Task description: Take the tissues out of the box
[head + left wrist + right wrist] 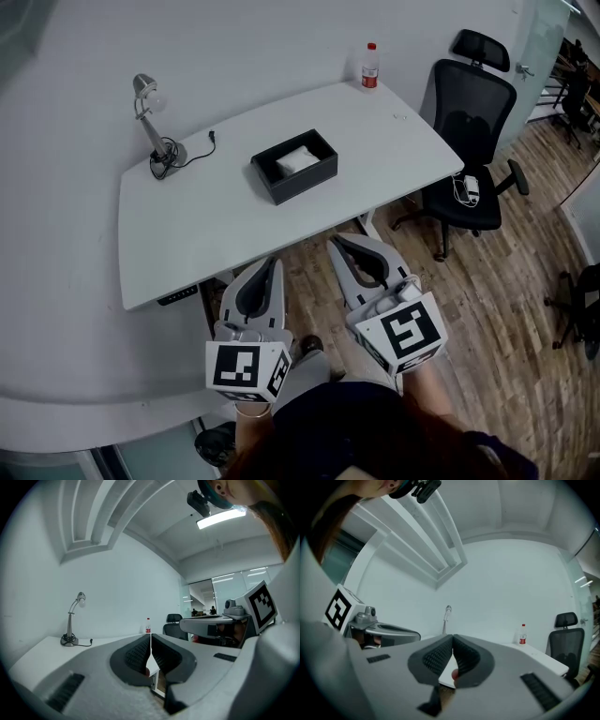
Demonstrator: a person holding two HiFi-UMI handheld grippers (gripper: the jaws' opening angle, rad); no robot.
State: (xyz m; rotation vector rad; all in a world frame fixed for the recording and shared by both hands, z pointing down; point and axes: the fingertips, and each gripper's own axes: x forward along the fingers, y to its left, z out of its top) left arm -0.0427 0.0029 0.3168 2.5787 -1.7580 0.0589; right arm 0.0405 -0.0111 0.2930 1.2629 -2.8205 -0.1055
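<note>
A black open box [294, 165] stands near the middle of the white table [187, 225], with white tissues [297, 160] lying inside it. Both grippers hang in front of the table's near edge, well short of the box. My left gripper [275, 263] is shut, its jaws meeting at the tips with nothing between them; in the left gripper view its tips [150, 637] touch. My right gripper [339, 243] is likewise shut and empty, and the right gripper view shows its tips [453, 639] pressed together. The box is hidden behind the jaws in both gripper views.
A desk lamp [150, 117] with a trailing cord stands at the table's far left. A red-labelled bottle [370, 67] sits at the far right corner. A black office chair [469, 150] stands to the table's right on the wooden floor [506, 281].
</note>
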